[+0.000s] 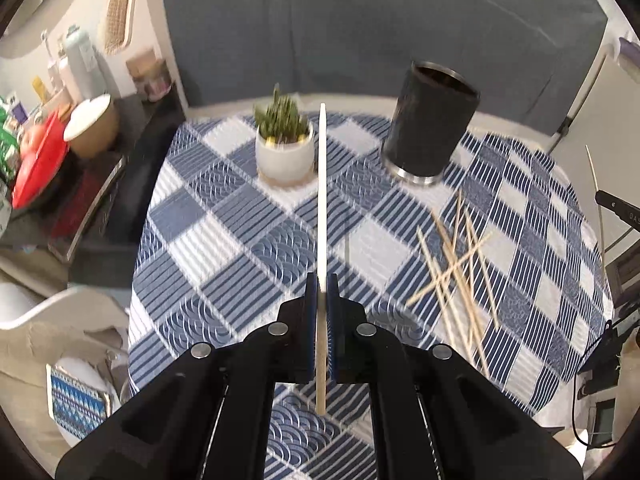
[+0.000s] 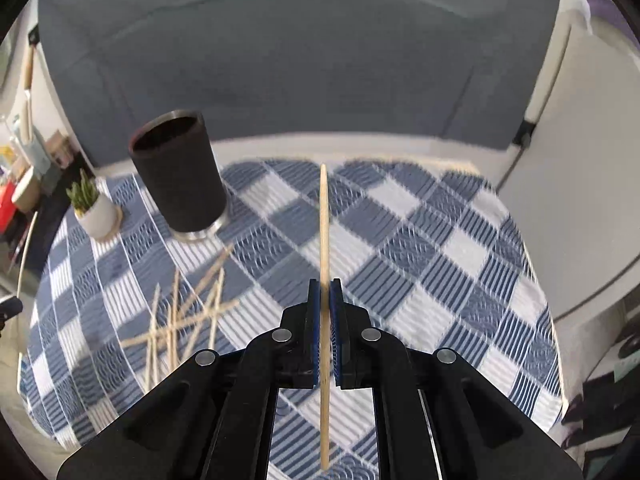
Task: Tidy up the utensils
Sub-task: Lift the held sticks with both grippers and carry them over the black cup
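Observation:
My left gripper is shut on a pale wooden chopstick that points away over the table, above the cloth. My right gripper is shut on another wooden chopstick, also held above the cloth. A pile of several loose chopsticks lies crossed on the checked cloth, right of the left gripper and left of the right one. The black cylindrical holder with a metal base stands upright at the far side; its inside looks dark.
A small potted succulent in a white pot stands left of the holder. The blue-and-white checked tablecloth covers the table. A grey sofa is behind. A cluttered side shelf with a red item stands at the left.

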